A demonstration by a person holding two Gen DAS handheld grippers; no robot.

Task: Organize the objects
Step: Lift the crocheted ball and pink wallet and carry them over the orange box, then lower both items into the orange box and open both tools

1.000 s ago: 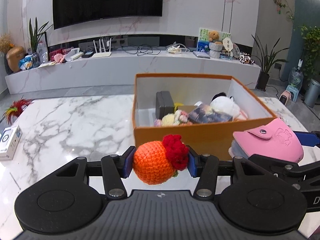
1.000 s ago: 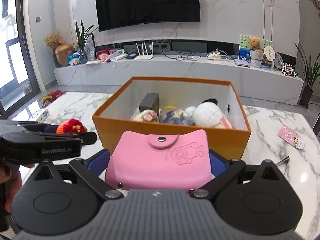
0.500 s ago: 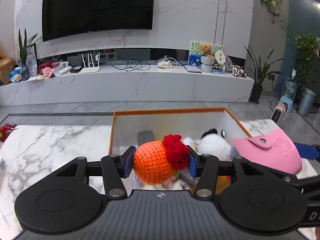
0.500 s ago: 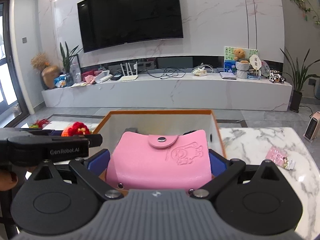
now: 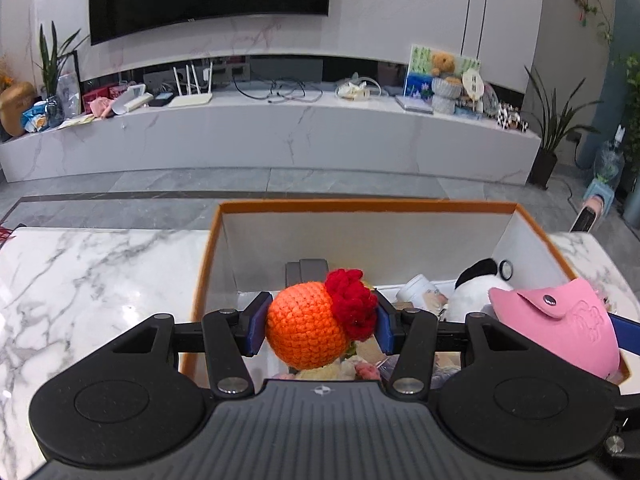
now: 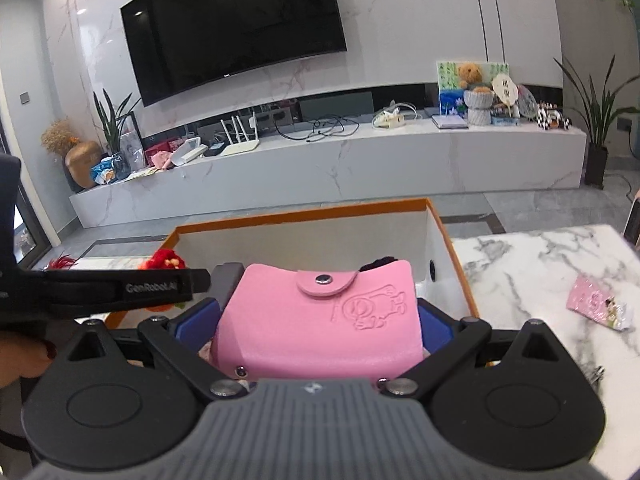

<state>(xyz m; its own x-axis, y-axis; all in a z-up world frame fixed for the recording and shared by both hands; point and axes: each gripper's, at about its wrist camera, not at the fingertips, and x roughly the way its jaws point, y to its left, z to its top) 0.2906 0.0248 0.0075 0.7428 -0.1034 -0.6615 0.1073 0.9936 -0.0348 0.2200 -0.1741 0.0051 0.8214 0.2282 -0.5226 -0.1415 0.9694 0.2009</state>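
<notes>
Both grippers pinch cargo: left gripper my orange crocheted ball, right gripper my pink snap-button pouch. Over the crowded orange cardboard box, I might bounce either out.

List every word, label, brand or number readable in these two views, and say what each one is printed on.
"GenRobot.AI": white letters on the side of the left gripper, seen from the right wrist view; the last letters are partly hidden.
Round white fan on the TV shelf: dark characters, too small to read.
Pink packet on the table: print too blurred to read.
Pink pouch: an embossed cartoon figure, no words.
</notes>
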